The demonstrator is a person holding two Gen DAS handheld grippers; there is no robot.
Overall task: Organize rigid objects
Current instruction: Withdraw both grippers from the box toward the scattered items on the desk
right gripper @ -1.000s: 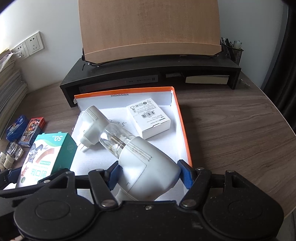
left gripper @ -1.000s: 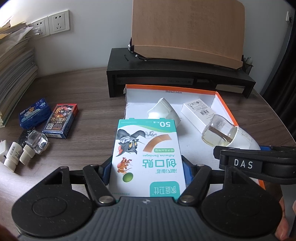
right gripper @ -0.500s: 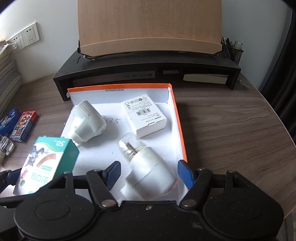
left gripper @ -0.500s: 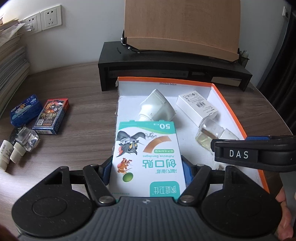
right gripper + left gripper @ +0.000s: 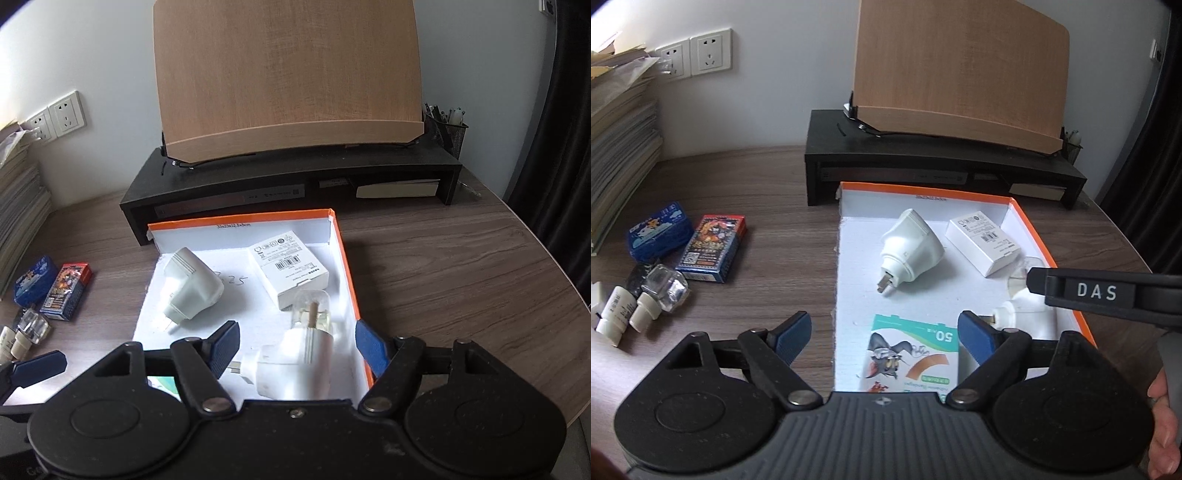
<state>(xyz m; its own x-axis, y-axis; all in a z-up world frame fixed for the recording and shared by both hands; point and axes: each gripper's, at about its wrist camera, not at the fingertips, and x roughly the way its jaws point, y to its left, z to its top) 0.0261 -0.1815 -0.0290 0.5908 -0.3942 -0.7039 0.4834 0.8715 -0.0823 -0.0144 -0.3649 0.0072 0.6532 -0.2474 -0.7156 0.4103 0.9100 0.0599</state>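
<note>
An orange-rimmed white tray point(image 5: 1030, 225) point(image 5: 347, 258) lies on the wooden table. In it lie a white plug point(image 5: 910, 251) point(image 5: 190, 290), a white box point(image 5: 984, 240) point(image 5: 288, 267), a white plug-in vaporizer with a clear bottle point(image 5: 299, 354) point(image 5: 1019, 314) and a green bandage box point(image 5: 914, 354). My left gripper point(image 5: 884, 338) is open above the bandage box, apart from it. My right gripper point(image 5: 297, 347) is open above the vaporizer, not touching it.
Left of the tray lie a blue pack point(image 5: 659, 229), a card box point(image 5: 713, 247), a clear glass bottle point(image 5: 666, 288) and small white tubes point(image 5: 613, 314). A black riser point(image 5: 295, 184) with a wooden board stands behind. Stacked books stand at far left.
My left gripper opened and let the bandage box down into the tray, then drew back. My right gripper, open since half a second ago, pulled back from the vaporizer lying in the tray.
</note>
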